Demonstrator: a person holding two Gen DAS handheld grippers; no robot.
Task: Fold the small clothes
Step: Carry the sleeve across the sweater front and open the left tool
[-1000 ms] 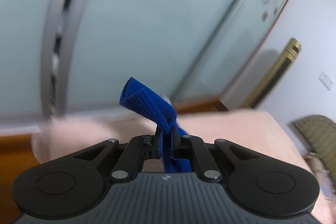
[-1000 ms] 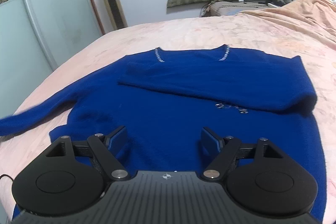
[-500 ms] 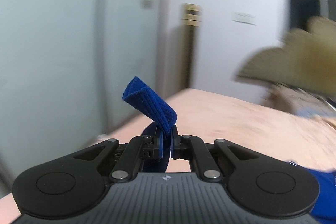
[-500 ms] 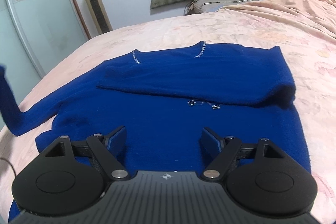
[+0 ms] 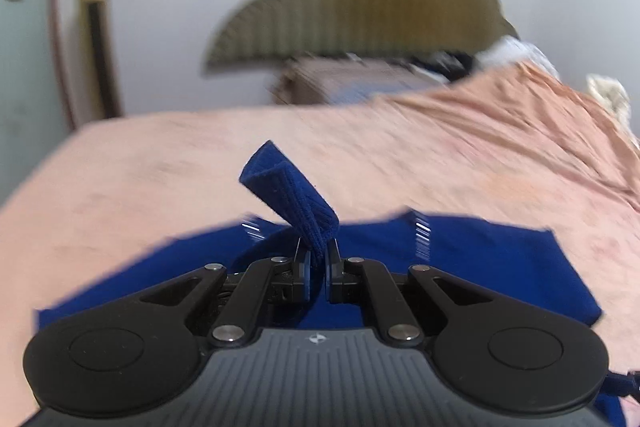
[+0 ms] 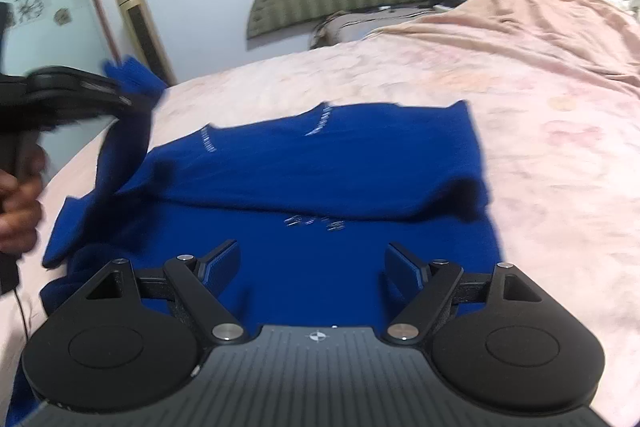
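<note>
L gripper (image 5: 318, 259) is clenched on the ribbed cuff (image 5: 290, 197) of the blue sweater (image 6: 320, 187); cuff sticks up and fwd out of the jaws, w/ the sleeve (image 6: 124, 143) trailing down from them to the sweater's body. R gripper (image 6: 312, 263) has its jaws spread wide, nothing betw. them, hovering over the sweater's lower part. Sweater lies flat on the pink bed cover (image 6: 540, 115) just ahead of and under the R jaws, one sleeve folded across its chest. A hand (image 6: 18, 203) grips the L tool's handle.
</note>
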